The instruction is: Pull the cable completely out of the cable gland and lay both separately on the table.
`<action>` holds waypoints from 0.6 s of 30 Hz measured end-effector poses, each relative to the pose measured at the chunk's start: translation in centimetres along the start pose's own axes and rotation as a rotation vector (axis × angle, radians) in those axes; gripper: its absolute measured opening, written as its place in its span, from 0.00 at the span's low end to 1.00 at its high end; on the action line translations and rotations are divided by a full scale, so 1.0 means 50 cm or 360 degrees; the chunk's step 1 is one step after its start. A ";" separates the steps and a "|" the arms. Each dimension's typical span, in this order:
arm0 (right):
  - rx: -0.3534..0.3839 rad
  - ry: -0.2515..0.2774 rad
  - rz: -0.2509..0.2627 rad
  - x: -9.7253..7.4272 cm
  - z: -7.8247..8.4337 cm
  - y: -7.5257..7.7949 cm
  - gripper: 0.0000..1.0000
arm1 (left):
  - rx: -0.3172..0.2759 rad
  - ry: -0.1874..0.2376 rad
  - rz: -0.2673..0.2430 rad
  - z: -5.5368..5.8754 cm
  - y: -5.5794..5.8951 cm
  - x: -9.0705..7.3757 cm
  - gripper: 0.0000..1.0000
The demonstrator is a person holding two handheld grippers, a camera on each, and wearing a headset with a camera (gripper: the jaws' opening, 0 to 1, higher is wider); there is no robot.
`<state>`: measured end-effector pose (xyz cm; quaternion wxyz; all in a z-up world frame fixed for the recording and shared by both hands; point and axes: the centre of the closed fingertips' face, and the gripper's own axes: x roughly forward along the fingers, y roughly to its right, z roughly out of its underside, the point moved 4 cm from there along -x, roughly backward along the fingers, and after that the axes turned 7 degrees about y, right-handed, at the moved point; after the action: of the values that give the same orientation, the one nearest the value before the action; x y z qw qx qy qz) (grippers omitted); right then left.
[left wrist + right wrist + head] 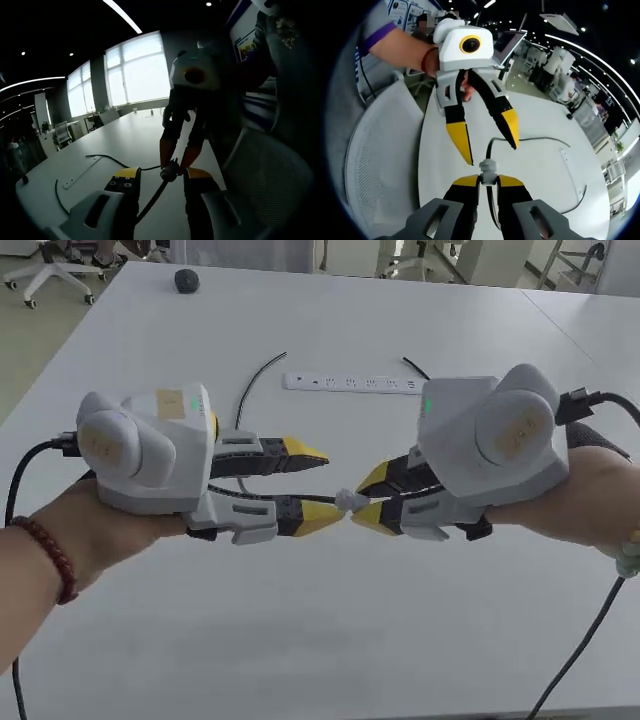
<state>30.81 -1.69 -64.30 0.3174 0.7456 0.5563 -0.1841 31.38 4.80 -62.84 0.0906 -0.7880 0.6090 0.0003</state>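
In the head view, the two grippers meet tip to tip above a white table [330,640]. The left gripper [332,486], held by the hand wearing a red bead bracelet [55,558], has its jaws spread apart. The black cable [270,498] runs between them without being pinched. The right gripper [357,503] is clamped on the small pale cable gland [347,502], which sits in the air between the two tools. The cable still enters the gland. Farther back on the table lie a white power strip [350,383] and a dark round object [187,280]. In the left gripper view, its own yellow-tipped jaws stand wide on either side of the cable [150,202]. The cable rises to the gland [168,173], and the right gripper [175,165] reaches down from above and pinches the gland. In the right gripper view, its own jaws close tight on the gland [488,170]. The cable [530,139] leaves the top of the gland and curves away over the tabletop, while the left gripper [492,155] hangs opposite with jaws parted.
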 end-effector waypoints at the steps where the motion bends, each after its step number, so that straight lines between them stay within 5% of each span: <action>1: 0.0000 0.0004 -0.0011 -0.002 -0.002 -0.001 0.09 | 0.0030 -0.0013 0.0027 0.001 0.002 0.000 0.36; 18: -0.0018 0.0053 -0.0075 -0.018 -0.025 -0.013 0.09 | 0.0107 -0.0041 0.0137 0.008 0.013 -0.002 0.30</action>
<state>29.80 -1.35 -62.99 0.3078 0.7335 0.5799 -0.1760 30.79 4.78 -63.30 0.1248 -0.7575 0.6407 -0.0061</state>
